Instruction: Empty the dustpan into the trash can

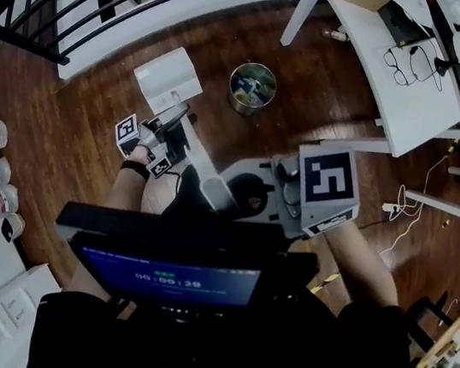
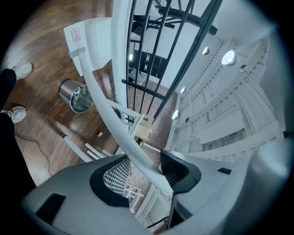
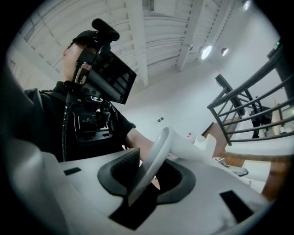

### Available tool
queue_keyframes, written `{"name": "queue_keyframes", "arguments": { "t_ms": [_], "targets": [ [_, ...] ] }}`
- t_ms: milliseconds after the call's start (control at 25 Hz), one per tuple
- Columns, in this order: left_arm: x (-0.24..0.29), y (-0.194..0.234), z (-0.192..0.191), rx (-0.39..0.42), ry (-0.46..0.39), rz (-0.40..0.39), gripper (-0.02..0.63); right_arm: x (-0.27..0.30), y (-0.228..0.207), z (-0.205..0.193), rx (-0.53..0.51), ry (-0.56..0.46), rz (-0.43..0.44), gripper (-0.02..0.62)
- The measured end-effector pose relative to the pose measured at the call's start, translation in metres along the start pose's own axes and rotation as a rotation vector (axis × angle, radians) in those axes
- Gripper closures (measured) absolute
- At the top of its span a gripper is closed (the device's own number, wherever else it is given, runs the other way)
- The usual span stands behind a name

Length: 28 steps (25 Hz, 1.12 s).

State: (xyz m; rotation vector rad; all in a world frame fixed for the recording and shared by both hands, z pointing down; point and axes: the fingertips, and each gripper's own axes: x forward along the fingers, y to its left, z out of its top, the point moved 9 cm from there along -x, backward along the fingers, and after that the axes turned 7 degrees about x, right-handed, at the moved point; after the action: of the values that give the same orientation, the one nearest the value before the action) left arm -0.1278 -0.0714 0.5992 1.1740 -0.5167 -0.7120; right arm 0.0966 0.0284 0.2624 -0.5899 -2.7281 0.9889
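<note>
My right gripper [image 3: 146, 176] is closed on the end of the long handle [image 2: 127, 147] of the white dustpan [image 1: 167, 78], while my left gripper [image 2: 144, 172] stands open with this handle passing between its jaws, unclamped, and the pan lies ahead of it, near the metal trash can [image 1: 252, 87].

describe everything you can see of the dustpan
The dustpan is white and plastic-looking: a broad flat pan with a ribbed edge on a long, gently curved handle. It is held off the wooden floor, with the pan end just left of the metal trash can in the head view, not over it. The right tool clamps the handle's end. The handle also runs between the parted jaws of the left tool, close against one pad.
</note>
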Motion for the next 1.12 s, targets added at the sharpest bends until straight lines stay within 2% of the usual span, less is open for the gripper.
{"name": "queue_keyframes", "arguments": {
  "t_ms": [200,320,440,560,680,760,880,960,1080,1120],
  "targets": [
    [-0.028,0.014,-0.024,-0.017,-0.035,-0.008,0.402,-0.007,0.015,-0.014,0.006,0.034,0.048,0.483],
    [-0.043,0.018,-0.036,-0.042,-0.089,-0.035,0.402,-0.01,0.022,-0.018,0.012,0.015,0.068,0.483],
    [-0.057,0.018,-0.043,-0.035,-0.104,-0.063,0.402,-0.011,0.025,-0.019,0.023,0.004,0.072,0.483],
    [-0.068,0.016,-0.038,-0.002,-0.096,-0.054,0.403,-0.003,0.023,-0.018,0.023,0.015,0.064,0.483],
    [-0.087,0.011,-0.016,0.034,-0.071,-0.017,0.403,0.019,0.006,-0.008,0.026,0.022,0.045,0.483],
    [-0.099,0.005,-0.003,0.083,-0.081,-0.006,0.427,0.025,-0.001,-0.005,0.025,0.028,0.029,0.483],
    [-0.11,-0.013,0.006,0.202,-0.11,-0.019,0.476,0.024,0.0,-0.009,0.028,0.035,0.003,0.483],
    [-0.116,-0.034,0.017,0.306,-0.117,-0.042,0.507,0.025,-0.002,-0.01,0.035,0.029,-0.011,0.483],
    [-0.121,-0.074,0.033,0.495,-0.115,-0.079,0.567,0.026,-0.009,-0.013,0.045,0.029,-0.038,0.483],
    [-0.122,-0.089,0.036,0.561,-0.115,-0.089,0.57,0.026,-0.012,-0.014,0.049,0.028,-0.048,0.483]
  ]
}}
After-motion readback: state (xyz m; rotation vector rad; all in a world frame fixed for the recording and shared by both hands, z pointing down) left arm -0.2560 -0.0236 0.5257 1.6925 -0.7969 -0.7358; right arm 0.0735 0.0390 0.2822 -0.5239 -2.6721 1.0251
